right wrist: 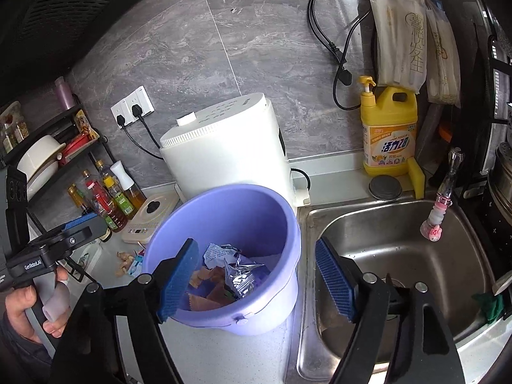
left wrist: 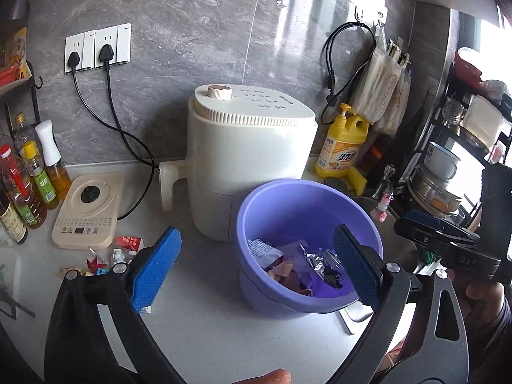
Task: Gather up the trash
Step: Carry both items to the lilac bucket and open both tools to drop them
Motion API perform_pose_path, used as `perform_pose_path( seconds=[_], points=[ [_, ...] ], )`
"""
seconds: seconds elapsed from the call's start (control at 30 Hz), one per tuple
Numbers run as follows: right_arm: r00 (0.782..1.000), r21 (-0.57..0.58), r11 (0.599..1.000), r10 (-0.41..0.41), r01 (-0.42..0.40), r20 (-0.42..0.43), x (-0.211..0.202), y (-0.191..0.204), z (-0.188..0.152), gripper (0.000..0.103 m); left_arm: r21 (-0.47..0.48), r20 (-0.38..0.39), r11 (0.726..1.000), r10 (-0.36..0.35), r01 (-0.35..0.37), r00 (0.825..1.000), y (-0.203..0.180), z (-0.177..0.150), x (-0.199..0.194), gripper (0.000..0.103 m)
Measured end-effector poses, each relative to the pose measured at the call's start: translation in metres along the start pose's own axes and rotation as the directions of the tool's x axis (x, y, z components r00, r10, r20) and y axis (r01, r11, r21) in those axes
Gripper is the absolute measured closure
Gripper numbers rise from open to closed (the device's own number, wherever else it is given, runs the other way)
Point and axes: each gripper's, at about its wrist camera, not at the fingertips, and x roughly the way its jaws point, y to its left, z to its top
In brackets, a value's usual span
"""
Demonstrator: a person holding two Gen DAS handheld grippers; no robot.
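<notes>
Matt lilac plastic bucket [right wrist: 224, 220], crinkled shiny foil wrapper [right wrist: 240, 275], brushed-steel sink [right wrist: 403, 256]

Hovering wide open, empty: left hand-held gripper [left wrist: 256, 275], over purple bucket [left wrist: 307, 211] holding wrappers [left wrist: 300, 265]; more scraps [left wrist: 108, 256] lying at nine o'clock on surface [left wrist: 224, 336].

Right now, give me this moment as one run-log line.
left gripper: jaws open, empty | right gripper: jaws open, empty | purple bucket: holds wrappers | scraps left on counter
</notes>
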Motion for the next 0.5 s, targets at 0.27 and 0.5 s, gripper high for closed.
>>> perform_pose_path(
  seconds=[0.27, 0.5],
  points=[
    [0.998, -0.065, 0.996, 0.063, -0.063, -0.003, 0.018, 0.055, 0.005, 0.013, -0.056, 0.020, 0.996, 0.070, -0.068, 0.997, 0.051, -0.011, -0.028, 0.006],
    [0.994, -0.107, 0.989, 0.103, -0.105, -0.028, 0.035, 0.104, 0.001, 0.008, -0.111, 0.019, 0.988, 0.112, -0.110, 0.993, 0.101, -0.025, -0.047, 0.006]
  ],
)
